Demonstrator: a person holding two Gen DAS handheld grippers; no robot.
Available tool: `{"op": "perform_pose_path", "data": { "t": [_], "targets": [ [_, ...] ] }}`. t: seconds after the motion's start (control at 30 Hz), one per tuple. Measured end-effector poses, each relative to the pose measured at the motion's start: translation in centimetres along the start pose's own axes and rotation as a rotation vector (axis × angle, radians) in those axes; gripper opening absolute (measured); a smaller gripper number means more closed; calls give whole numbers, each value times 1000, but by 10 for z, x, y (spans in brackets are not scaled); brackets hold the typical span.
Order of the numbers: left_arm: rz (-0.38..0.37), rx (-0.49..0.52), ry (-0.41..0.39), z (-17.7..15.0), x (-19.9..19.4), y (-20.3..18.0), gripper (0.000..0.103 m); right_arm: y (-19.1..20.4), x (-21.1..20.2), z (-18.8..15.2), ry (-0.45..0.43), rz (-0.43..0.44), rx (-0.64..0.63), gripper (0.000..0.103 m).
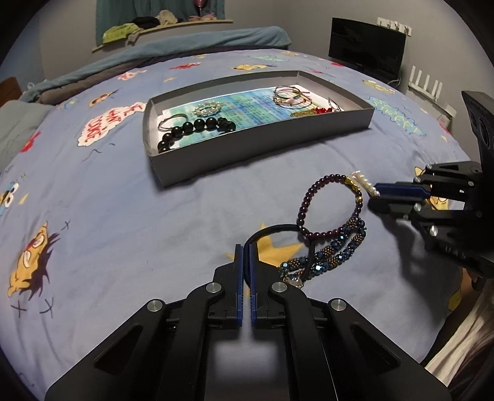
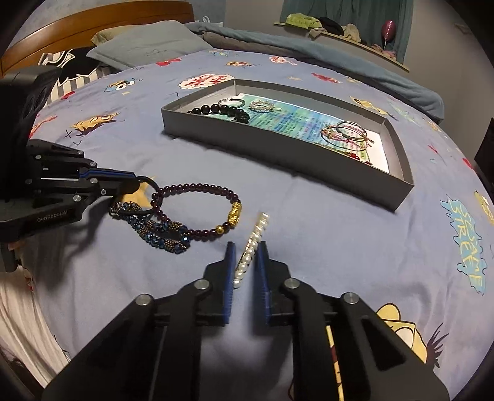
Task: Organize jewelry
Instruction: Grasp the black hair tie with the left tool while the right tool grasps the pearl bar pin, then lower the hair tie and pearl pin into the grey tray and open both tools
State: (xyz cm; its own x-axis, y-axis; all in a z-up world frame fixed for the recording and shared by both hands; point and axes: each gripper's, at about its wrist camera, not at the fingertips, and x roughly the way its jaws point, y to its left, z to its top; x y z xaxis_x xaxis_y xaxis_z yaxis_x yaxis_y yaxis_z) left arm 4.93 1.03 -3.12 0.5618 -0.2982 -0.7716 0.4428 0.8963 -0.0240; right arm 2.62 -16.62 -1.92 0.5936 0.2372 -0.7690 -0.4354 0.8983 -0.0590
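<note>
A grey tray [image 1: 247,148] [image 2: 278,151] on the bed holds black beads [image 1: 197,125], bangles [image 1: 290,94] and a pearl ring. On the sheet lie a purple bead bracelet [image 1: 327,203] [image 2: 197,203], a blue beaded bracelet [image 1: 333,250] [image 2: 160,228], a black hair tie [image 1: 278,229] [image 2: 148,182] and a pearl hair clip [image 2: 251,250] [image 1: 366,182]. My left gripper [image 1: 246,246] [image 2: 136,182] is shut on the hair tie. My right gripper [image 2: 245,250] [image 1: 375,194] straddles the pearl clip, its jaws close around it; firm contact is unclear.
The blue cartoon-print sheet [image 1: 123,216] covers the bed. Pillows [image 2: 145,43] and a wooden headboard lie at the far side. A dark monitor [image 1: 367,49] stands by the wall. A shelf with clothes [image 1: 148,27] hangs behind.
</note>
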Motion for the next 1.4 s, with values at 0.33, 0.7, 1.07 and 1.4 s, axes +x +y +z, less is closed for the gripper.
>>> {"op": "perform_pose_path", "data": {
  "t": [0.33, 0.7, 1.07, 1.4],
  "targets": [
    [27, -16, -146, 7, -32, 2, 4, -9, -14, 3, -69, 9, 50, 6],
    [15, -30, -204, 8, -51, 5, 4, -20, -25, 5, -128, -31, 99, 6],
    [-1, -47, -253, 13, -65, 7, 4, -20, -27, 10, -139, -2, 123, 6],
    [9, -27, -336, 55, -77, 10, 4, -31, -34, 72, -238, -58, 138, 6]
  ]
}}
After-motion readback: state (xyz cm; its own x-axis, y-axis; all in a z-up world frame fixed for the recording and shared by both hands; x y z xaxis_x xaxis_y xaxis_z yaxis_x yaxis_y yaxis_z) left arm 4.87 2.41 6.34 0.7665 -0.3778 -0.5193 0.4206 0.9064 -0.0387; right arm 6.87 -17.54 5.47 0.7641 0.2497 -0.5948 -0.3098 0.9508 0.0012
